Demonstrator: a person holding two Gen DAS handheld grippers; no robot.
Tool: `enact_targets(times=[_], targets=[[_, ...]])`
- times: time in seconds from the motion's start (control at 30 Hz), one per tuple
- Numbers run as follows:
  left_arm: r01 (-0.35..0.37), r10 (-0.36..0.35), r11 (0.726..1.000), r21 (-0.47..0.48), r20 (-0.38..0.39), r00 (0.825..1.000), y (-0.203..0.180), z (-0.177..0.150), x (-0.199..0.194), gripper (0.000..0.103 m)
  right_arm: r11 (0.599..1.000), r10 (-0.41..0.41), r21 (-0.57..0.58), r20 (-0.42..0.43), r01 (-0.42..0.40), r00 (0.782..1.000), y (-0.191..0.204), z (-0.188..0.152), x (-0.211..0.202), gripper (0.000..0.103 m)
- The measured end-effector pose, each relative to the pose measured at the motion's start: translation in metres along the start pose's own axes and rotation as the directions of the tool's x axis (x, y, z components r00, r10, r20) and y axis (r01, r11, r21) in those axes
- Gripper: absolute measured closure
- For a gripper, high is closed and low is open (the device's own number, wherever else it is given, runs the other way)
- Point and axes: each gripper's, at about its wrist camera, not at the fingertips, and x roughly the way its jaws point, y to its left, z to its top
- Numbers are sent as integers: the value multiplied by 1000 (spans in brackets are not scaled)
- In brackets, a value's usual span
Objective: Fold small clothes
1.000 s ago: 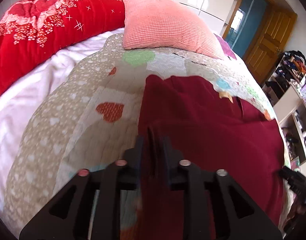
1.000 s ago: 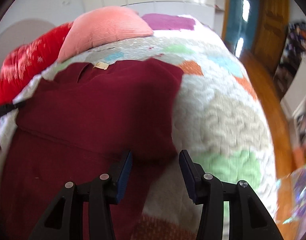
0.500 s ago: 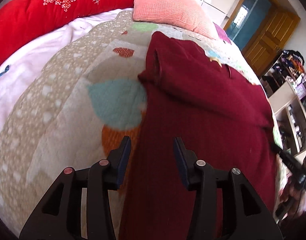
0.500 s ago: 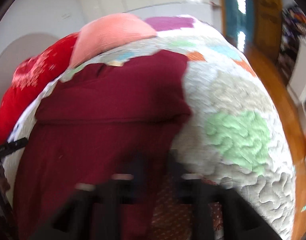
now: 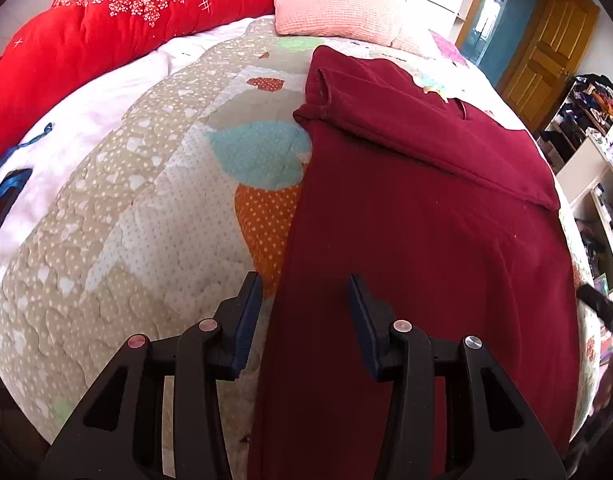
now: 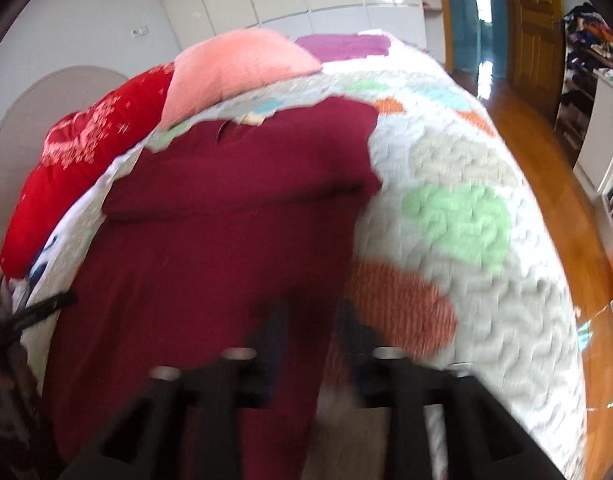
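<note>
A dark red garment (image 5: 426, 232) lies flat on the patchwork quilt (image 5: 118, 216), its far part folded over into a band across the top. My left gripper (image 5: 304, 312) is open and empty, its jaws straddling the garment's left edge near the hem. In the right wrist view the garment (image 6: 210, 248) fills the left half. My right gripper (image 6: 310, 328) is motion-blurred over the garment's right edge; its jaws show a gap and nothing shows between them.
A pink pillow (image 5: 338, 4) and a red floral duvet (image 5: 106, 24) lie at the bed's head. White sheet (image 5: 86, 112) shows at left. Shelves with clutter (image 5: 594, 128) and a wooden door (image 5: 546, 40) stand at right; wood floor (image 6: 546, 152) lies beside the bed.
My left gripper let go of the garment's edge, opened and pulled back toward the hem. My right gripper also drew back along the right edge. The folded band now lies across the top.
</note>
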Motion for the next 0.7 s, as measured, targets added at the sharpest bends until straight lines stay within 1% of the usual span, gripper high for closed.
enact_targets(times=[0.07, 0.13, 0.23, 0.27, 0.3, 0.33, 0.37, 0.43, 0.5, 0.57, 0.63, 0.67, 0.7], targets=[[-8, 8, 1000, 8, 1, 1000, -1, -3, -1, 60, 1000, 21, -7, 1, -21, 1000, 4, -16, -9, 52], [-10, 10, 1000, 7, 0, 1000, -1, -6, -2, 60, 999, 37, 7, -19, -36, 999, 5, -29, -11, 52], [-8, 8, 1000, 1, -3, 1000, -1, -9, -2, 60, 995, 99, 32, -38, -98, 994, 11, -43, -5, 52], [-9, 9, 1000, 3, -4, 1000, -2, -10, -3, 60, 996, 93, 22, -39, -92, 995, 16, -46, -2, 55], [-11, 12, 1000, 7, -5, 1000, -2, -11, -4, 60, 998, 62, -8, -23, -63, 998, 22, -48, -2, 73], [-12, 12, 1000, 9, -6, 1000, -3, -12, -5, 60, 998, 28, -53, 4, -27, 1000, 30, -48, -4, 86], [-11, 11, 1000, 12, -6, 1000, -3, -14, -7, 60, 998, 20, -63, 18, -18, 1000, 32, -48, -7, 94], [-12, 12, 1000, 16, -4, 1000, -1, -17, -11, 60, 997, 15, -71, 51, -12, 999, 32, -46, -18, 94], [-14, 14, 1000, 18, -6, 1000, 2, -22, -14, 60, 996, -25, -83, 74, 31, 997, 27, -44, -27, 95], [-11, 11, 1000, 12, -10, 1000, 6, -27, -13, 60, 996, -61, -66, 61, 65, 996, 15, -44, -27, 95], [-10, 10, 1000, 8, -11, 1000, 7, -29, -13, 60, 996, -72, -41, 32, 74, 997, 8, -46, -20, 98], [-10, 10, 1000, 8, -12, 1000, 8, -31, -14, 60, 996, -86, -35, 24, 87, 996, 5, -48, -17, 98], [-9, 9, 1000, 8, -13, 1000, 8, -31, -14, 60, 996, -83, -30, 25, 84, 996, 4, -49, -17, 98]])
